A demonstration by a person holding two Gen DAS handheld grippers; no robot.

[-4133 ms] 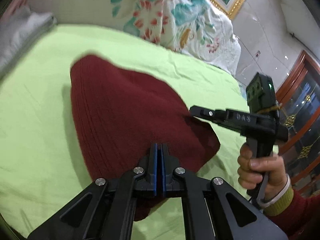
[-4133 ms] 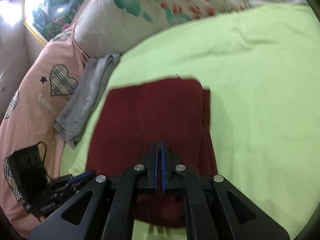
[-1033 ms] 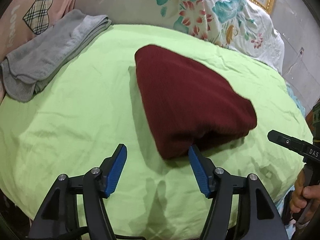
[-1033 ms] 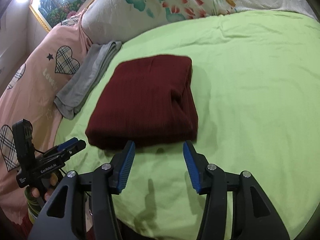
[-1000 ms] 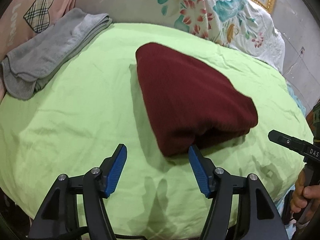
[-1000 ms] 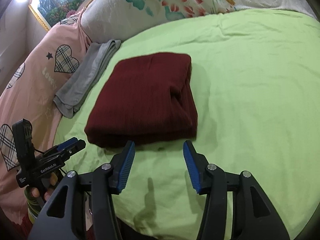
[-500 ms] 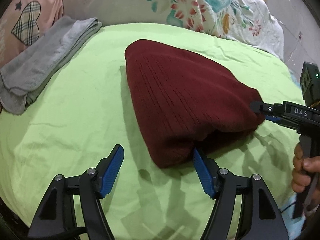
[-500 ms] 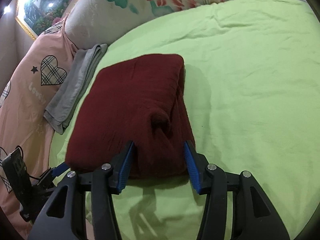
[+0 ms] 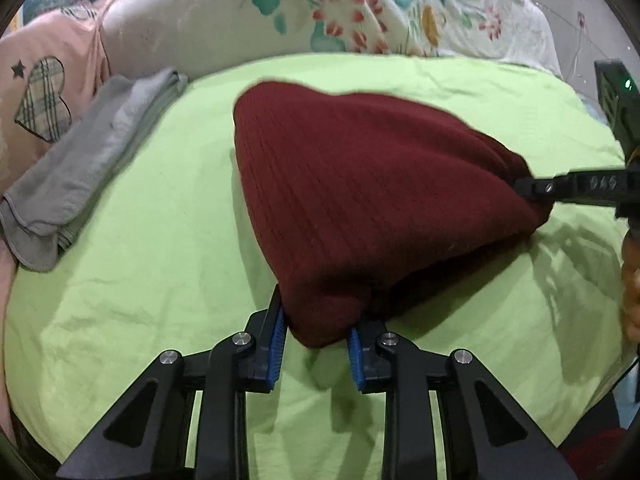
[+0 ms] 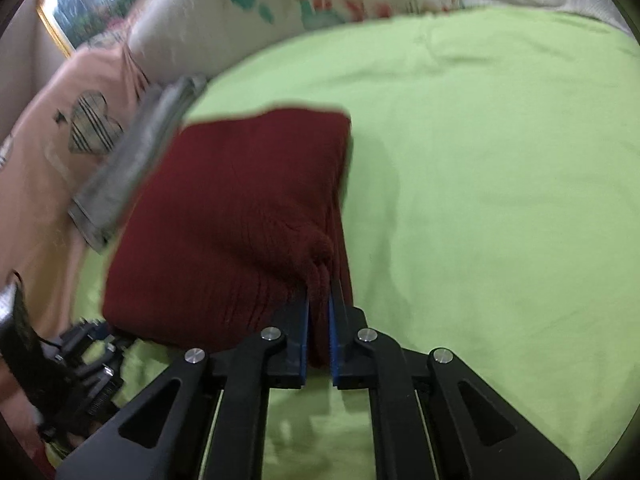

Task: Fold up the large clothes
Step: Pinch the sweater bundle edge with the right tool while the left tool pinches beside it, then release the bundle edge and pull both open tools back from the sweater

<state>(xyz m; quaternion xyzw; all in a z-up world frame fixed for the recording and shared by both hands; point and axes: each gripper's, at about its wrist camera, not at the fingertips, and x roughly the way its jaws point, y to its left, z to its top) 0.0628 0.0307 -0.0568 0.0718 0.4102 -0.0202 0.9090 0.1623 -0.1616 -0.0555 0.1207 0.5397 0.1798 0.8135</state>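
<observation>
A folded maroon sweater (image 9: 360,184) is lying on the green sheet (image 9: 152,264) of a bed, and every place below is given from that sweater. The left tongs (image 9: 316,320) are sitting at its near corner, their jaws closing, with the thick rounded corner of the knit bulging between the two blue pads (image 9: 277,336) and the pads pressing its sides. The right tongs (image 10: 319,312) are working at the other near corner, jaws also closing and now almost together, pinching a narrow bunched ridge of the knit (image 10: 318,260) between their blue pads (image 10: 305,328). In the left wrist view the right tongs are showing at the sweater's right corner, with the tip buried in the fabric and part of a hand (image 9: 631,280) just below them. In the right wrist view the left tongs are appearing blurred at the sweater's lower left corner. The far edge of the sweater is resting flat on the sheet. A folded grey towel (image 9: 80,172) is lying just to the left of the sweater, apart from it. Behind the sweater, a floral quilt (image 9: 360,12) is piled at the sheet's far edge, and a pink cover with plaid hearts (image 9: 40,100) is lying beyond the towel.
</observation>
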